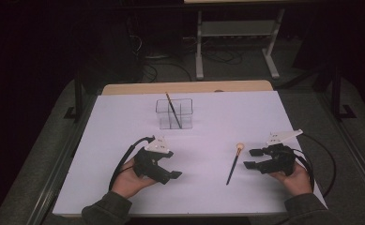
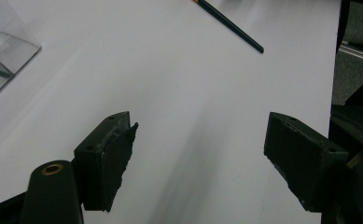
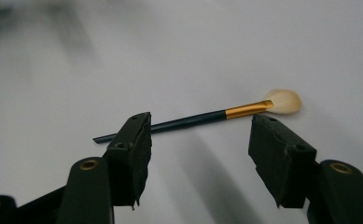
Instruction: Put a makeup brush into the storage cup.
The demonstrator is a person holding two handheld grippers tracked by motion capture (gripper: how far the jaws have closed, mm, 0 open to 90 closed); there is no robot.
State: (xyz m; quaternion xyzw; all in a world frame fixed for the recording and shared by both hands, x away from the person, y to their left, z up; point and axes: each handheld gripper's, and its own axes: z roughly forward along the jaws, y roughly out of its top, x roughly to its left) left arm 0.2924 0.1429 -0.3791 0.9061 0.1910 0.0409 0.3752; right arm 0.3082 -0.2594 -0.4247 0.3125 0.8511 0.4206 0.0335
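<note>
So the big white sheet-covered table (image 1: 217, 197) takes up most of the middle of the high view, with a strip of bare wood showing along its far edge at the top. Upper middle of the frame, there's the clear plastic organiser box with compartments (image 1: 174, 113), and a thin dark stick-like brush (image 1: 172, 109) leans tilted inside it. My left gripper (image 1: 174, 174) sits lower left of centre, jaws spread wide with nothing but bare table between them; in the left gripper view the box corner peeks in at the upper left. My right gripper (image 1: 251, 158) is over at the lower right, pointing toward the frame's left, and its jaws are apart too, not clamped on anything. The thing I'm going for, the slim black-handled makeup brush with a gold ferrule and pale fluffy tip (image 1: 234, 164), lies flat on the table just beside the right gripper, tip toward the top of the frame. In the right gripper view it lies across the middle, just past my jaw tips, fluffy end at the right, not touching either pad as far as I can tell.
</note>
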